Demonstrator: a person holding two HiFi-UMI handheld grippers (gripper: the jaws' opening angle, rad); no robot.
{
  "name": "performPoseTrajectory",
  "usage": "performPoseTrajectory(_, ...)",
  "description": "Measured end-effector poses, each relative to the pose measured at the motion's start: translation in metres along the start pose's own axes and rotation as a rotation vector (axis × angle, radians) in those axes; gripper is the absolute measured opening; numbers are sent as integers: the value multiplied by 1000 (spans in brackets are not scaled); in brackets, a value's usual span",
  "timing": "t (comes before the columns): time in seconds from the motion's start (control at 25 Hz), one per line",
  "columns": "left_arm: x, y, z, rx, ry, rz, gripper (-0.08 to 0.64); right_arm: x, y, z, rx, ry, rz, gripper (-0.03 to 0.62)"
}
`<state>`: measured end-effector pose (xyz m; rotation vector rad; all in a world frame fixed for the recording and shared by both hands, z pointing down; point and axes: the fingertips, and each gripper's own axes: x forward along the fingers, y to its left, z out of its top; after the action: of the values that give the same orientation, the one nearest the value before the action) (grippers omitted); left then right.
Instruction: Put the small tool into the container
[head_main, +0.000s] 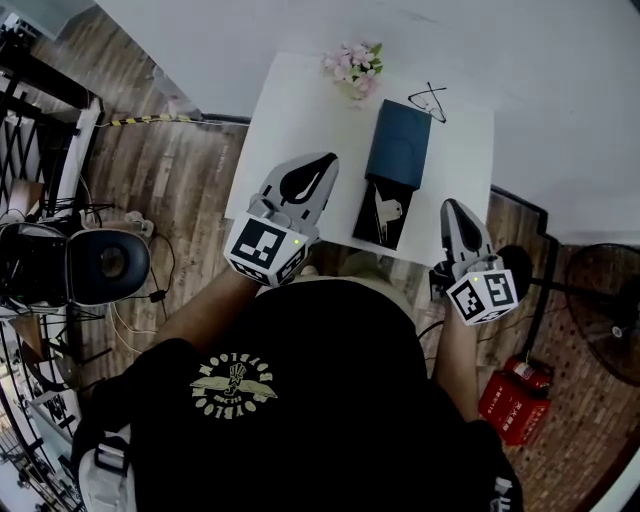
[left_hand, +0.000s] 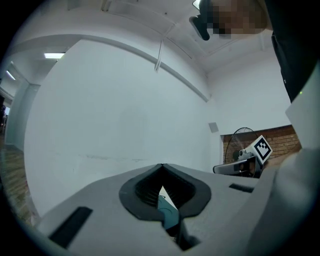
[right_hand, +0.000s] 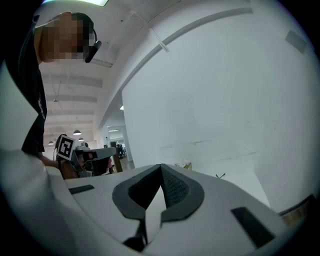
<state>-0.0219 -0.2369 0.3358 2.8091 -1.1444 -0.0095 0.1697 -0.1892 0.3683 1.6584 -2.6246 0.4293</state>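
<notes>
Currently no grasp under way. Left gripper (head_main: 326, 160) and right gripper (head_main: 452, 206) held level over near edge of table (head_main: 290, 120), both with jaws pressed together, nothing pinched. Small tool (head_main: 386, 210) seen lying untouched on black tray (head_main: 370, 230) butting against dark blue container (head_main: 398, 145). Whether tool counts as already stowed cannot be told. If pickup is needed: jaws to be spread, one gripper lowered over tool.

Pink flowers (head_main: 353, 68) and eyeglasses (head_main: 428, 101) sit at the white table's (head_main: 290, 120) top edge; a red object (head_main: 515, 400) lies at lower right.
</notes>
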Motion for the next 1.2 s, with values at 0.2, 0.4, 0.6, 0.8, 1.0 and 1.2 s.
performPoseTrajectory(0.2, -5, -8, 13, 17, -10, -27, 7, -10, 13, 23, -101, -26, -26, 2)
performPoseTrajectory(0.4, -13, -12, 25, 118, -15, -31, 7, -23, 41, 52, -160, -66, 9, 2)
performPoseTrajectory(0.6, -25, -17, 42, 126, -68, -35, 7, -37, 62, 75, -214, -102, 9, 2)
performPoseTrajectory(0.8, -32, -19, 39, 69, -53, -40, 8, -48, 69, 72, -226, -88, -11, 2)
performPoseTrajectory(1.0, -27, -24, 29, 52, -41, -52, 6, -57, 61, 62, -212, -59, -49, 2)
performPoseTrajectory(1.2, -20, -34, 17, 43, -48, -57, 7, -63, 49, 50, -193, -25, -58, 2)
